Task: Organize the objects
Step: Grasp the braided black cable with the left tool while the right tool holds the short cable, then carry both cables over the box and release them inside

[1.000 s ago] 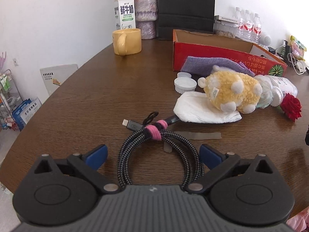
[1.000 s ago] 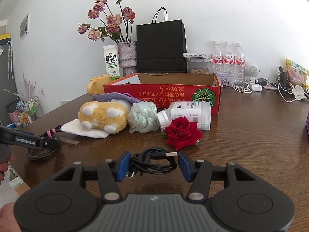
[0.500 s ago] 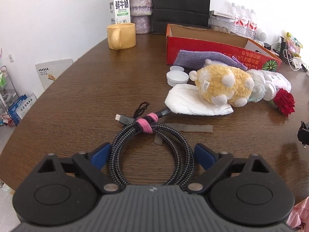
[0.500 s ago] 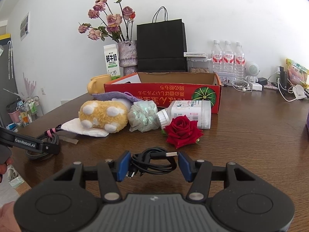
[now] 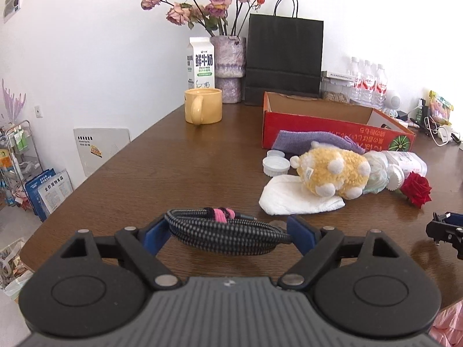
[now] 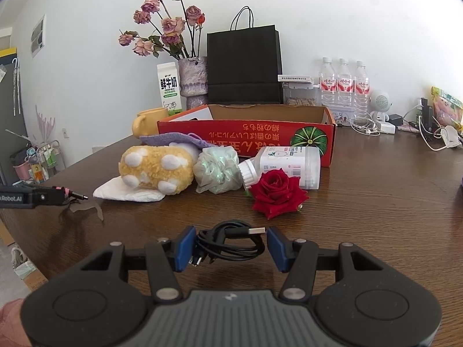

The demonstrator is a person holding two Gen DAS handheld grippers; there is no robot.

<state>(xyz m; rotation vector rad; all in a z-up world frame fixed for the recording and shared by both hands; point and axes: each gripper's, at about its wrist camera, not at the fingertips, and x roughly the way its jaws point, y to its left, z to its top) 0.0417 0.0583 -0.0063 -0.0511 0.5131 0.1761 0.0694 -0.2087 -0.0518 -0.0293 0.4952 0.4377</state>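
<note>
My left gripper [image 5: 228,232] is shut on a coiled braided cable [image 5: 222,232] tied with a pink band and holds it above the table. My right gripper [image 6: 230,244] is shut on a coiled thin black USB cable [image 6: 228,244] just above the table. A red cardboard box [image 6: 246,137] stands open behind a pile: a yellow plush toy [image 6: 156,169], a white cloth [image 6: 127,193], a green mesh puff [image 6: 217,169], a white bottle on its side [image 6: 285,164], a red rose [image 6: 276,192] and a purple cloth [image 5: 315,141].
A yellow mug [image 5: 202,105], milk carton [image 5: 201,63], vase of dried roses [image 5: 227,63] and black paper bag [image 5: 285,59] stand at the back. Two white lids [image 5: 275,163] lie left of the plush toy. Water bottles [image 6: 343,86] and chargers are at the back right.
My left gripper has closed on the braided cable and lifted it off the table, tilting up. The right gripper has stayed in place with its black cable.
</note>
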